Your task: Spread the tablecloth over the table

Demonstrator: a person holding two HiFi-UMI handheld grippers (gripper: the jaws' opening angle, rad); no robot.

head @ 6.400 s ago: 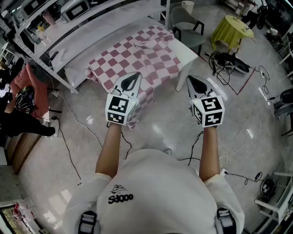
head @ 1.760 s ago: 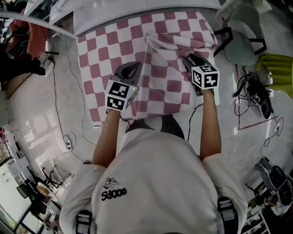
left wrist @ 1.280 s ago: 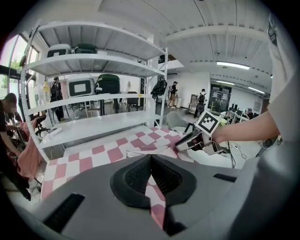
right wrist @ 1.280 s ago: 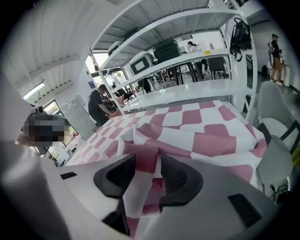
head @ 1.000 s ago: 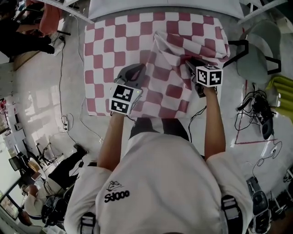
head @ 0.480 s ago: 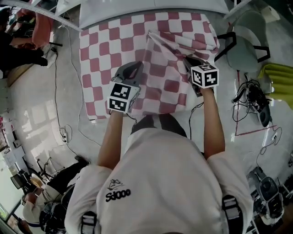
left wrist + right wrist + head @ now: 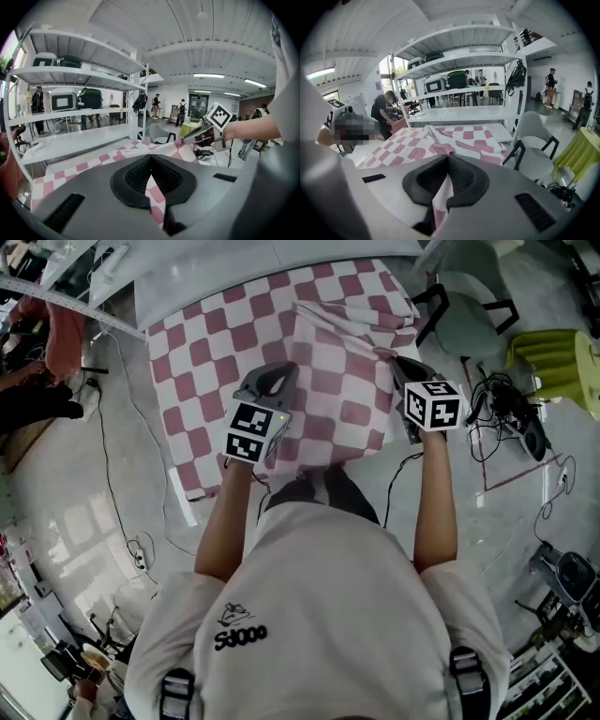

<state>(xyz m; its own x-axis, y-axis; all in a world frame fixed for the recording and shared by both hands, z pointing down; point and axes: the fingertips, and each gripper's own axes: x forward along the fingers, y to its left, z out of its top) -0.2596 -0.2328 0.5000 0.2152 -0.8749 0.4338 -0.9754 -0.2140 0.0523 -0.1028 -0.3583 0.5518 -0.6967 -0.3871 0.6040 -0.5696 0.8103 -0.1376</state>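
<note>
- Table (image 7: 216,277): at 12 o'clock, mostly covered.
- Tablecloth (image 7: 216,352): lies on it, with a flap doubled over toward 1 o'clock; unfolding seems the step in hand.
- Left gripper (image 7: 279,373), right gripper (image 7: 398,362): both pinched tight on the flap's cloth; next, probably lift it and draw it flat toward 6 o'clock.

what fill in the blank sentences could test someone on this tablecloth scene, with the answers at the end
The tablecloth is checked in pink and ____.
The left gripper and the right gripper each have their jaws ____ on the cloth.
In the head view, the chair stands to the ____ of the cloth.
Missing words: white; shut; right
</note>
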